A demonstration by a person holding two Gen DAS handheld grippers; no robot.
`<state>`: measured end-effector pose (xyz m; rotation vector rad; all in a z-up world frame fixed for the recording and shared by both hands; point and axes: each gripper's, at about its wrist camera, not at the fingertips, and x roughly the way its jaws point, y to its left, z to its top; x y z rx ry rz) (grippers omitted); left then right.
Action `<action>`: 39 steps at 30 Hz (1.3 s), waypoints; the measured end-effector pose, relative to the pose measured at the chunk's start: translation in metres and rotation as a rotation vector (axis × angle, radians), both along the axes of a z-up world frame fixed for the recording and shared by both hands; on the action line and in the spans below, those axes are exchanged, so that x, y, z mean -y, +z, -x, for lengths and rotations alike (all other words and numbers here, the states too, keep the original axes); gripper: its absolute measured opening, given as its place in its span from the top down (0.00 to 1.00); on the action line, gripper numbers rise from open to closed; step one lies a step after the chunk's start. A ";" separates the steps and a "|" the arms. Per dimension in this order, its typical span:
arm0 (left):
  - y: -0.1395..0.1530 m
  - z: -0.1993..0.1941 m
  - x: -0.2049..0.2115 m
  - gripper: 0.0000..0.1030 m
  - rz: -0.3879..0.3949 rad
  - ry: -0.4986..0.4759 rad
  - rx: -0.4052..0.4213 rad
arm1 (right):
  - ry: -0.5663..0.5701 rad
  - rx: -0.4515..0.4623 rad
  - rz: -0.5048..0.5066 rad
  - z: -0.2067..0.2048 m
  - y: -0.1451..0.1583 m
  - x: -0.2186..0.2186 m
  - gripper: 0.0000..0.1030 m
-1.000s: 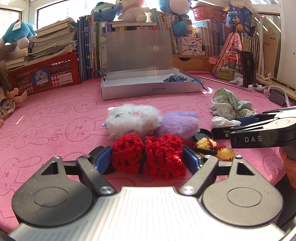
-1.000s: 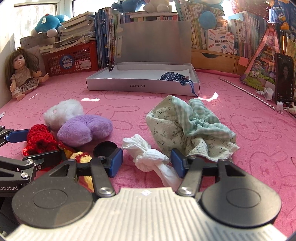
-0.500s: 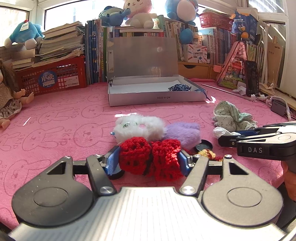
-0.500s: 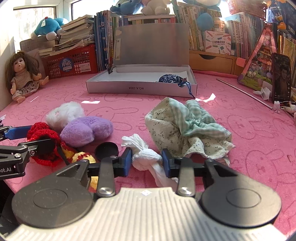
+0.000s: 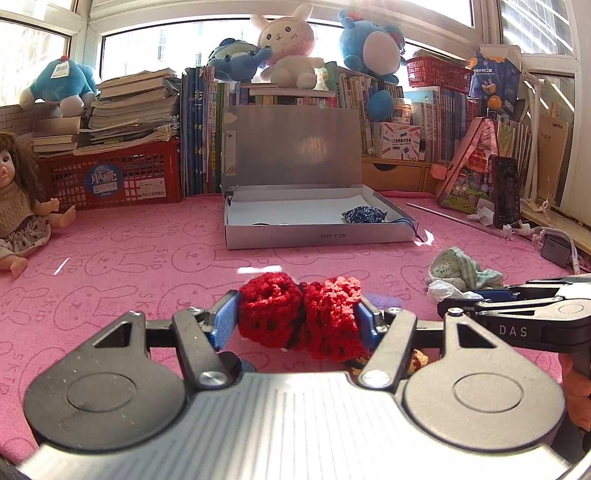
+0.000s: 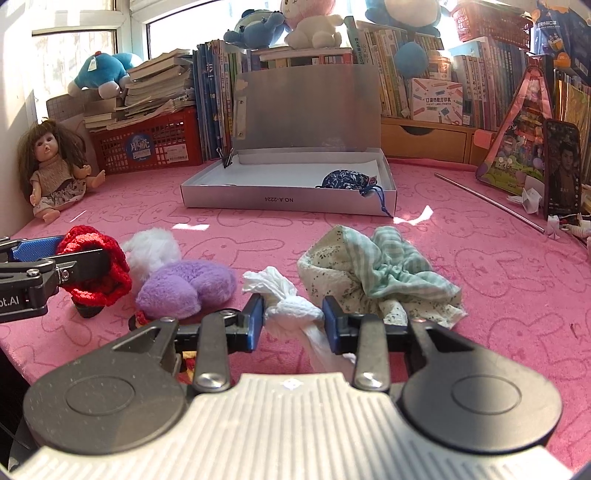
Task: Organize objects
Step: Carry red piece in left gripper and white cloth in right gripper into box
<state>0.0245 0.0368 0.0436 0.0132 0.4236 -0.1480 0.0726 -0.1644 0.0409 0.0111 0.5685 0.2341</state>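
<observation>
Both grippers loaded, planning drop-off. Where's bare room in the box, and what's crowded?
The box floor is mostly bare: its left and middle white area, bordered by the front wall and lid. The blue pouch takes the right end. Crowded: the mat's near edge around the purple plush, white plush and cloth.

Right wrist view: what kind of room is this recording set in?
Probably a child's bedroom or playroom at home. A doll sits on a pink bunny-print cover, plush toys top crowded rows of books under a window, and an open silver box waits on the cover.
</observation>
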 end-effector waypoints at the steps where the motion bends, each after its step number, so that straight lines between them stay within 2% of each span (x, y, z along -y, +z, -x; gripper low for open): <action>1: 0.001 -0.002 0.000 0.33 -0.002 0.002 0.002 | 0.001 0.001 -0.003 0.000 0.001 0.000 0.63; 11: 0.021 -0.039 0.003 0.33 0.005 0.004 0.012 | -0.021 0.000 -0.039 -0.022 0.018 0.009 0.63; 16: 0.036 -0.074 0.003 0.33 0.032 0.001 -0.013 | -0.047 -0.023 -0.090 -0.046 0.032 0.024 0.63; 24: 0.053 -0.137 0.013 0.33 0.047 0.007 -0.030 | -0.074 -0.077 -0.177 -0.104 0.053 0.046 0.63; 30: 0.061 -0.189 0.009 0.33 0.109 0.017 -0.096 | -0.066 -0.082 -0.187 -0.146 0.073 0.050 0.63; 39: 0.062 -0.249 0.009 0.33 0.090 0.045 -0.129 | -0.070 -0.138 -0.224 -0.208 0.084 0.053 0.63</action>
